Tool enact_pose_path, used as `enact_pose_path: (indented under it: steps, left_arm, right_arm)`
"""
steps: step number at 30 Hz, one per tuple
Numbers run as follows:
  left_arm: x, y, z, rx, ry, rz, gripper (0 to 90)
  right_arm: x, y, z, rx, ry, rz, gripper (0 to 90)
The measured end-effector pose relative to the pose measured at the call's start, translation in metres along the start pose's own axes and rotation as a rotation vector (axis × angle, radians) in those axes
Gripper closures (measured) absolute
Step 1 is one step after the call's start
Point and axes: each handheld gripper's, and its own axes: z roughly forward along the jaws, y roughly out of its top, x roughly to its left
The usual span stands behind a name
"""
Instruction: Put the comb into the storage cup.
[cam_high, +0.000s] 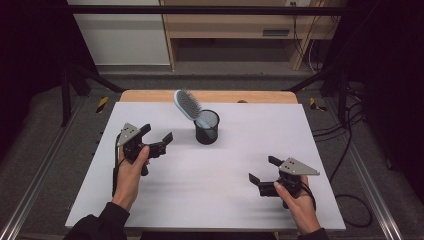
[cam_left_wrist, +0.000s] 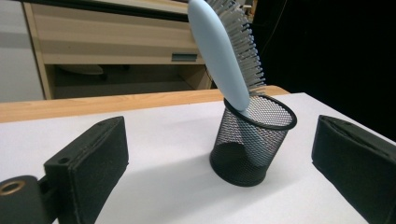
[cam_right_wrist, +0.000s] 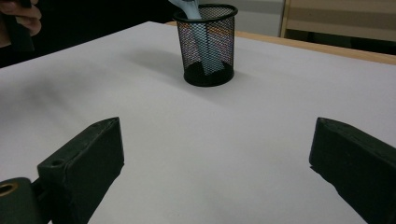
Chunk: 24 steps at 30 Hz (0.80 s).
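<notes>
A black mesh cup (cam_high: 207, 127) stands upright near the middle back of the white table (cam_high: 210, 170). A light blue hairbrush (cam_high: 188, 104) stands in it handle down, leaning to the left with its bristled head sticking out. My left gripper (cam_high: 158, 136) hovers left of the cup, open and empty, its jaws facing the cup (cam_left_wrist: 252, 140) and brush (cam_left_wrist: 224, 56). My right gripper (cam_high: 264, 170) is at the front right, open and empty, with the cup (cam_right_wrist: 208, 44) well ahead of its jaws.
A wooden edge (cam_high: 210, 96) runs along the table's back. Behind it stand a wooden shelf unit (cam_high: 240, 25) and a white cabinet (cam_high: 120, 35). Cables (cam_high: 345, 150) lie on the floor to the right. A metal frame bar (cam_high: 200, 9) crosses overhead.
</notes>
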Motion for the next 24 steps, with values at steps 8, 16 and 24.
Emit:
enact_pose_path:
  steps: [8, 16, 24]
  left_arm:
    - [0.009, 0.008, -0.013, -0.004, 0.029, 0.049, 3.2]
    - [0.016, 0.012, -0.031, -0.018, 0.048, 0.061, 3.2]
    - [0.023, 0.012, -0.052, -0.024, 0.073, 0.075, 3.0]
  right_arm:
    - [0.0, 0.0, 0.001, 0.002, 0.01, -0.002, 3.1]
    - [0.001, 0.001, -0.002, -0.011, 0.001, -0.004, 3.1]
    - [0.0, 0.001, -0.002, -0.01, -0.001, -0.007, 3.1]
